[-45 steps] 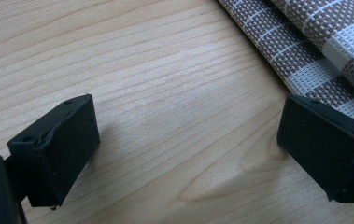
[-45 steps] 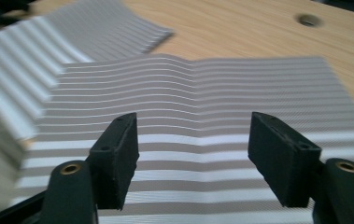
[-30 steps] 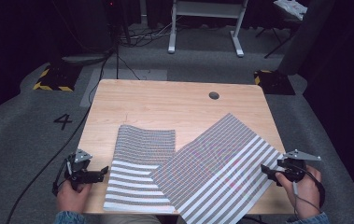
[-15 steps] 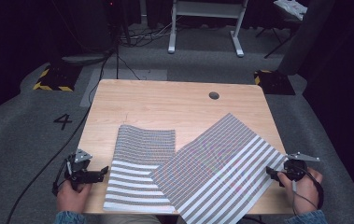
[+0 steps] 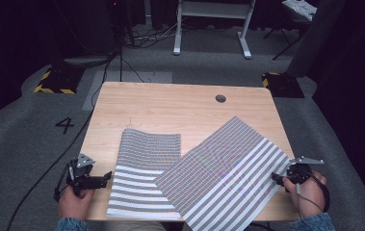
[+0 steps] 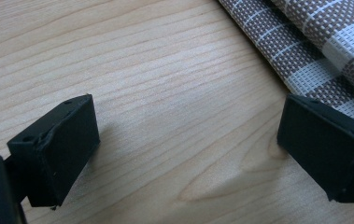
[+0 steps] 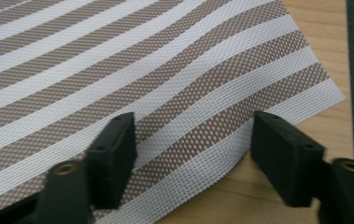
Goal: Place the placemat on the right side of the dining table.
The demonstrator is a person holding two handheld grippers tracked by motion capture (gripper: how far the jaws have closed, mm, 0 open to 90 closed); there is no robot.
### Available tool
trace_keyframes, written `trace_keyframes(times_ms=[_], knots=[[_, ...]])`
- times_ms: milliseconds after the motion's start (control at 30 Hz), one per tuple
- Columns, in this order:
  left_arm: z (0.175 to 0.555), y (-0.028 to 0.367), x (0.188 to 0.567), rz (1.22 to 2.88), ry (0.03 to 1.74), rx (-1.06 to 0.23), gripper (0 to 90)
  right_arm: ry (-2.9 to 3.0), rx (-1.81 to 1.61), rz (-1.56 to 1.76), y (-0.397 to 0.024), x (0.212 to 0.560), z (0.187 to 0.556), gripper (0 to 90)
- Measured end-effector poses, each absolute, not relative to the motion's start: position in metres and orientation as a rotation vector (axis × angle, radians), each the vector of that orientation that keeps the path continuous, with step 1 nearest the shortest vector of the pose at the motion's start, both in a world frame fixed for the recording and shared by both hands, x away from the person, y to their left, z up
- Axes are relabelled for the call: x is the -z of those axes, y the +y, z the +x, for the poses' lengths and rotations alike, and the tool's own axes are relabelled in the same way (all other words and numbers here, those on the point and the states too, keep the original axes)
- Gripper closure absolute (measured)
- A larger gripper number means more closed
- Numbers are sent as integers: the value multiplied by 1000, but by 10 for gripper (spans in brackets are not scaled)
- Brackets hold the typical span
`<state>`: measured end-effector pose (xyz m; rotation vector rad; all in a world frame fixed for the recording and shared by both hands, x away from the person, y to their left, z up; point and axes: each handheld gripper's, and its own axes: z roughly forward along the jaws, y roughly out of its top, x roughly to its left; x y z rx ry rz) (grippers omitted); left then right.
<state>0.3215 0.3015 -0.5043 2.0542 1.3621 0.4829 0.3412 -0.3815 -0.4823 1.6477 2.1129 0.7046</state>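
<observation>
We are seeing the upper striped mat (image 5: 223,175) lying at the surface's (image 5: 170,108) right edge, far half bare. Our right gripper (image 7: 193,149) fingers are closing around its rim, unclenched; left gripper (image 6: 186,154) resting released beside the lower mat (image 5: 144,178).

We see our left hand (image 5: 76,202) low at the frame's bottom left, its left gripper (image 5: 104,178) pointing right, jaws wide apart with nothing between them. At the lower right, our right hand (image 5: 310,192) holds the right gripper (image 5: 275,177) pointing left; its jaws have just been closing, part open, not pressing on anything.
</observation>
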Motion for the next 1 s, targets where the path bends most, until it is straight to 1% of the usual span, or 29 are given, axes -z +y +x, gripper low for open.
trace_keyframes(times_ms=[33, 67, 100, 133, 200, 233, 267, 400, 433, 467, 500, 533, 567, 600, 633, 667, 700, 800, 833, 867, 933, 967, 1000], knots=[[322, 302, 504, 2054, 1362, -483, 57, 2127, -722, 1619, -381, 482, 342, 495], [322, 302, 504, 2054, 1361, -481, 57, 2148, -753, 1591, -378, 481, 342, 652], [322, 302, 504, 2053, 1361, -480, 57, 2161, -775, 1581, -377, 482, 342, 748], [322, 302, 504, 2053, 1361, -480, 57, 2161, -775, 1581, -377, 482, 342, 748], [322, 302, 504, 2055, 1360, -481, 57, 2186, -821, 1565, -376, 482, 343, 834], [322, 302, 504, 2055, 1360, -481, 57, 2186, -821, 1565, -376, 482, 343, 834], [322, 302, 504, 2055, 1360, -480, 57, 2172, -819, 1534, -375, 480, 343, 852], [322, 302, 504, 2054, 1360, -480, 57, 2138, -830, 1450, -374, 467, 342, 861], [322, 302, 504, 2054, 1360, -480, 57, 2127, -849, 1428, -373, 461, 342, 862], [322, 301, 504, 2053, 1362, -483, 57, 2111, -859, 1381, -371, 447, 344, 864], [322, 301, 504, 2053, 1362, -483, 57, 2111, -859, 1381, -371, 447, 344, 864], [321, 302, 504, 2054, 1364, -486, 57, 2092, -859, 1331, -369, 433, 348, 864], [321, 302, 504, 2054, 1364, -486, 57, 2092, -859, 1331, -369, 433, 348, 864], [321, 302, 504, 2055, 1363, -484, 57, 2066, -871, 1287, -366, 419, 353, 864], [321, 302, 504, 2055, 1363, -484, 57, 2066, -871, 1287, -366, 419, 353, 864], [321, 302, 504, 2055, 1363, -484, 57, 2060, -863, 1246, -364, 407, 361, 863], [321, 302, 504, 2055, 1363, -484, 57, 2060, -863, 1246, -364, 407, 361, 863], [321, 302, 504, 2055, 1363, -484, 57, 2059, -823, 1181, -359, 392, 376, 861], [321, 302, 504, 2055, 1364, -484, 57, 2057, -789, 1144, -356, 383, 388, 861], [321, 302, 504, 2055, 1364, -484, 57, 2057, -789, 1144, -356, 383, 388, 861], [321, 302, 504, 2055, 1364, -485, 56, 2048, -743, 1110, -354, 374, 401, 860], [322, 302, 504, 2054, 1360, -480, 54, 2042, -707, 1080, -354, 366, 416, 858], [322, 302, 504, 2054, 1360, -480, 54, 2042, -707, 1080, -354, 366, 416, 858]])
